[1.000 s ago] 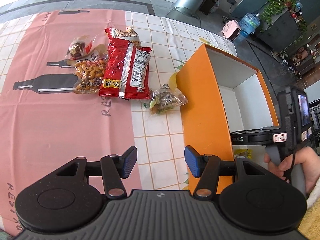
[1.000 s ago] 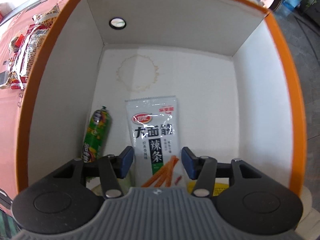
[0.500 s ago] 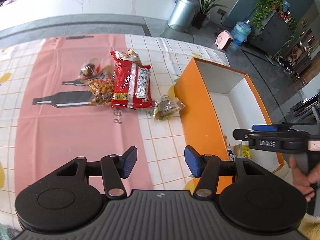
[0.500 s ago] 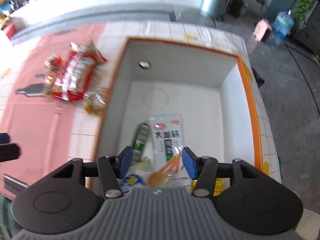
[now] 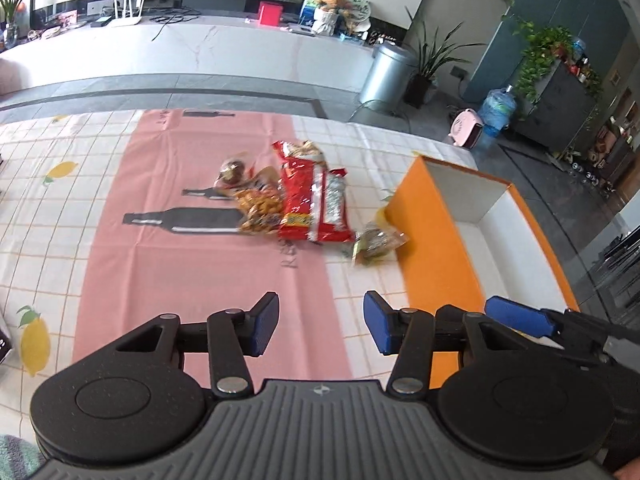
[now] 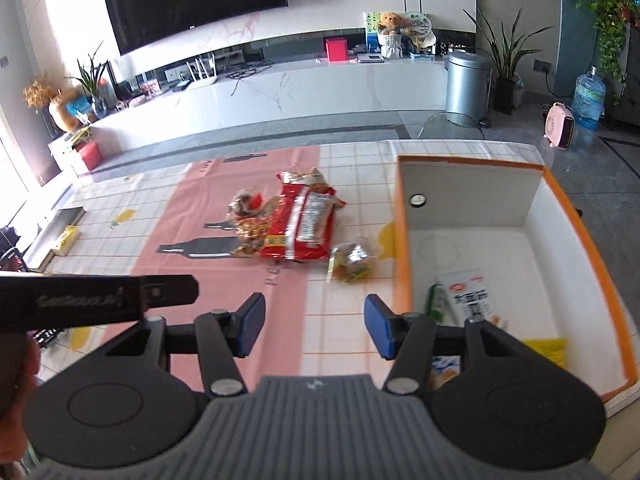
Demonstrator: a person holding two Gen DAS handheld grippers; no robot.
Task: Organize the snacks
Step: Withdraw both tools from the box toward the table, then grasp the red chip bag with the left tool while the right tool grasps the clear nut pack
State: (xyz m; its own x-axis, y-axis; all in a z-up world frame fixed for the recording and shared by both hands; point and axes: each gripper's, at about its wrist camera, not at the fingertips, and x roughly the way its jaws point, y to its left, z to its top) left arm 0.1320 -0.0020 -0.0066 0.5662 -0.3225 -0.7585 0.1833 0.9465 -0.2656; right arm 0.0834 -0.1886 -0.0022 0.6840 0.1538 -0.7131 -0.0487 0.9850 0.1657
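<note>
An orange box [image 5: 436, 236] with white inside [image 6: 560, 256] stands on the table at the right. It holds a white spicy-strip packet [image 6: 472, 292], a green sausage stick [image 6: 434, 300] and a yellow packet [image 6: 548, 350]. A pile of snacks lies left of the box: a big red bag [image 5: 312, 204] [image 6: 302, 228], a bag of golden nuts [image 5: 258, 208], a small clear packet [image 5: 234, 170] and a small packet [image 5: 376, 242] [image 6: 354, 260] by the box wall. My left gripper [image 5: 320, 322] is open and empty above the tablecloth. My right gripper [image 6: 314, 326] is open and empty, raised at the box's left wall.
The table has a pink strip [image 5: 180, 264] on a white tiled lemon-print cloth. A flat box [image 6: 60, 236] lies at the far left table edge. Beyond the table are a grey bin [image 5: 386, 74], plants, a water bottle and a long white cabinet.
Both grippers have risen and pulled back from the table. The right gripper has come up out of the box and shifted left, leaving the white packet inside.
</note>
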